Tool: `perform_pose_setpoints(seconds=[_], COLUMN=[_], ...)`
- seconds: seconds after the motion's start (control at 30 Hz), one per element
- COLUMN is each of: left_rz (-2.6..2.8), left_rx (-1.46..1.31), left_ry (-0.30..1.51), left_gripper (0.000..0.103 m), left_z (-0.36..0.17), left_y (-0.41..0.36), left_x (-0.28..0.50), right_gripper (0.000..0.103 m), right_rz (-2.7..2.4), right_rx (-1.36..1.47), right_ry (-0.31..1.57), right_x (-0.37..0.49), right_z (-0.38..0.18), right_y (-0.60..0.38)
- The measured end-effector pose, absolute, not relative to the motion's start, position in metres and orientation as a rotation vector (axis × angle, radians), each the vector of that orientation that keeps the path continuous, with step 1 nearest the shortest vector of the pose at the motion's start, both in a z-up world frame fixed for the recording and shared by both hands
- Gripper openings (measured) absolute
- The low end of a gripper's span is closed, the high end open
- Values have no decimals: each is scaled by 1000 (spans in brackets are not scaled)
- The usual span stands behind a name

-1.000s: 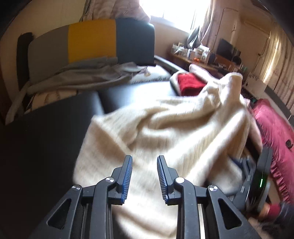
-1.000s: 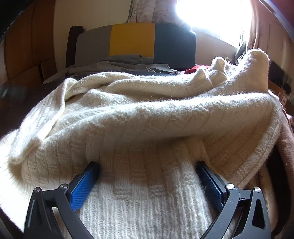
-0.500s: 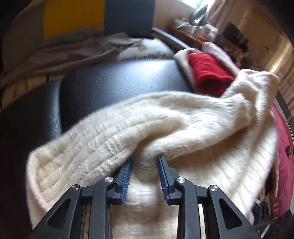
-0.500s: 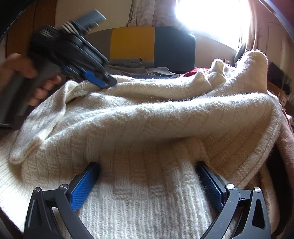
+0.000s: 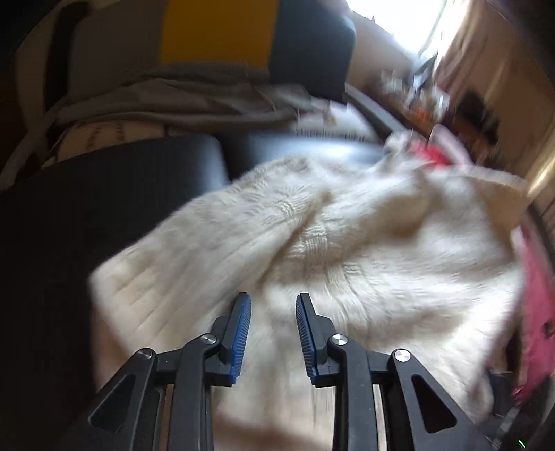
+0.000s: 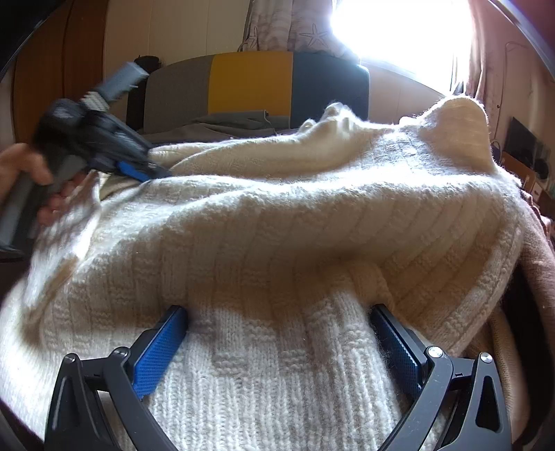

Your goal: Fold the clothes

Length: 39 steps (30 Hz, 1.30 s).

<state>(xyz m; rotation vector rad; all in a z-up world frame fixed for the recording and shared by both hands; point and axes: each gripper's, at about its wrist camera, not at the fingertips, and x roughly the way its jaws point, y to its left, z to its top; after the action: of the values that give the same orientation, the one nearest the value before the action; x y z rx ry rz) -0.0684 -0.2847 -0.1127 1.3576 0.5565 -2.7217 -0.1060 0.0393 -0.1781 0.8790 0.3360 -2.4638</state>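
A cream ribbed knit sweater [image 5: 347, 243] lies bunched in thick folds on a black leather seat [image 5: 104, 194]. My left gripper [image 5: 274, 296] hovers over its near left part, jaws partly apart, with no cloth pinched between the blue pads. In the right wrist view the left gripper [image 6: 152, 173], held by a hand [image 6: 20, 166], has its tips at a fold on the sweater's [image 6: 277, 215] far left. My right gripper [image 6: 277, 308] stands wide open. The ribbed hem lies flat between its pads and a fold drapes over the fingertips.
A grey, yellow and dark blue cushion [image 5: 218, 31] stands at the back with a grey garment [image 5: 173, 93] heaped before it. A red garment [image 5: 430, 152] lies beyond the sweater. Pink cloth [image 5: 534, 312] lies on the right, and a brown garment [image 6: 534, 243] too.
The left gripper came in from the left, pushed its tips into the sweater's far fold, then sank lower and shifted along it. The sweater's left edge moved. The right gripper kept still.
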Motion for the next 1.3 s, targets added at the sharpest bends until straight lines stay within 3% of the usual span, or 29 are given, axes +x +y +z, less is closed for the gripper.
perform_pose_setpoints(seconds=[0.1,0.33,0.73,0.83,0.9,0.93,1.07,1.23,1.3], left_rz=[-2790,-2962,-2824,-2820,-2808,-2791,-2765,-2767,-2787], left_rx=[1248,1317,1586,1561,1541,1531,1506,1406,1361], left_ry=[621,424,350,235,162,134,376,692,824], left_gripper=[30,32,33,32,15,12,0,0,11], left_z=[-89,-89,-144,-145,-145,-146,-145,-137,-130], left_y=[-297,-243,-193,-185,-181,-181,-207,-245,-258], left_x=[-6,80,31,33,35,36,38,59,71], right_gripper=[103,103,103,103,103,103,103,103,103], right_rz=[-2466,-2479,-2495,-2496,-2498,-2498,-2498,-2497,-2498], right_rx=[876,870,858,853,848,845,840,834,833], right_ry=[340,350,361,357,354,353,347,345,345], right_x=[-107,-104,-100,-100,-99,-99,-97,-96,-96], right_z=[-178,-178,-177,-176,-177,-177,-177,-176,-176], right_y=[39,37,36,37,37,36,37,38,37])
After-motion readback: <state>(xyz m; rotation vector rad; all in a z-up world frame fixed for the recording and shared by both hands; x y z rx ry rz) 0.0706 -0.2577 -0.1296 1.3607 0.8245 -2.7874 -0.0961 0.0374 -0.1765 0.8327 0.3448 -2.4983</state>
